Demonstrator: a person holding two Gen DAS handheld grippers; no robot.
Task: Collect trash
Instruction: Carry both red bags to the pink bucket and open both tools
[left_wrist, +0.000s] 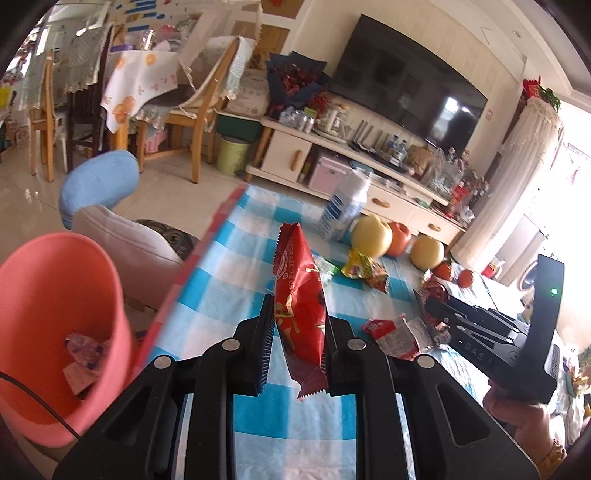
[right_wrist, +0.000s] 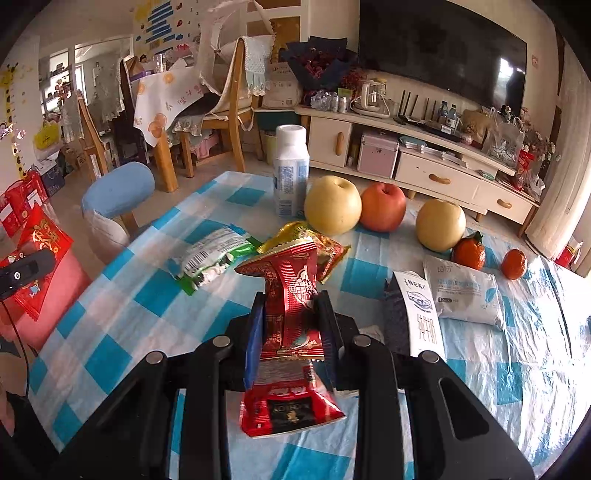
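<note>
At far left, below the table edge (left_wrist: 207, 243): pink bin (left_wrist: 55, 314), mouth open, nearest the left gripper (left_wrist: 297, 325), clamped on a red snack wrapper (left_wrist: 299, 295) standing long axis upright. Farther right: right gripper (right_wrist: 291, 314), pinched on a crumpled red wrapper (right_wrist: 291, 295), well apart from that bin, so longer reach leftward likely.

My left tongs (left_wrist: 298, 321): matt black plastic, ribbed blue pads, pinching glossy red foil wrapper (left_wrist: 301, 295). My right tongs (right_wrist: 290, 325): same plastic, crinkled shiny red packet (right_wrist: 291, 314). Tablecloth (right_wrist: 122, 295): smooth checked plastic sheet, slight sheen. Bin (left_wrist: 55, 314): smooth pink plastic. Chair (right_wrist: 236, 107): wood. Floor tiles (left_wrist: 22, 199) glossy.
</note>
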